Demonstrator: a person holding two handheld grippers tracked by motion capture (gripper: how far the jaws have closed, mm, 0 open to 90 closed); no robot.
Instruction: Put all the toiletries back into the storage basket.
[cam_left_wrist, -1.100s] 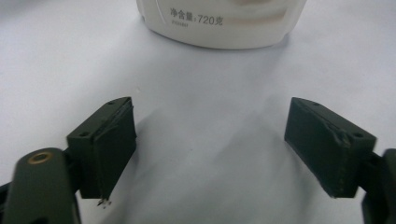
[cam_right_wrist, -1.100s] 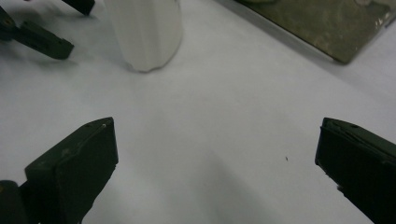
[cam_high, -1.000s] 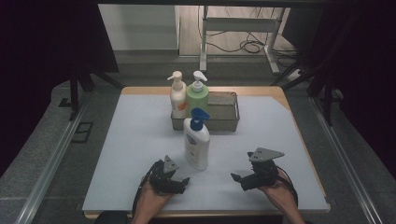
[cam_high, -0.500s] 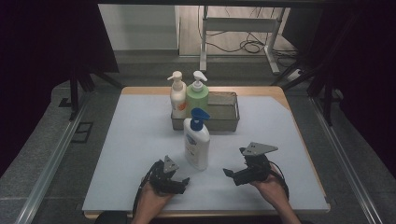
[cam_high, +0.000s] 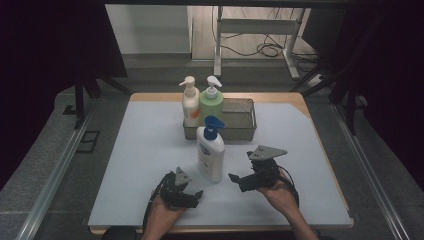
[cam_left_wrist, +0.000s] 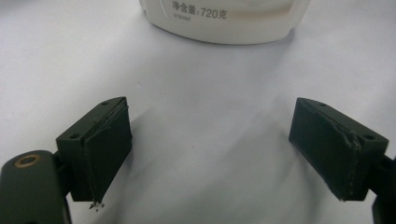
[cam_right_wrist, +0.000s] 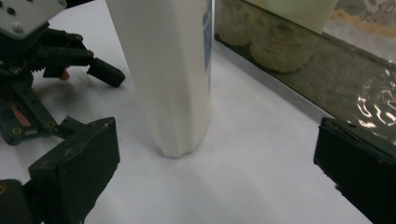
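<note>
Left gripper (cam_high: 192, 196) rests low on the table (cam_high: 150, 150), jaws spread wide and empty, just short of the white pump bottle (cam_high: 210, 152). That bottle stands upright between both grippers, its blue pump head pointing right, in front of the metal basket (cam_high: 240, 131). Right gripper (cam_high: 239, 180), jaws wide apart, holds nothing.

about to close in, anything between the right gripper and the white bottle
Nothing: bare table lies between the right gripper and the white bottle in the right gripper view.
</note>
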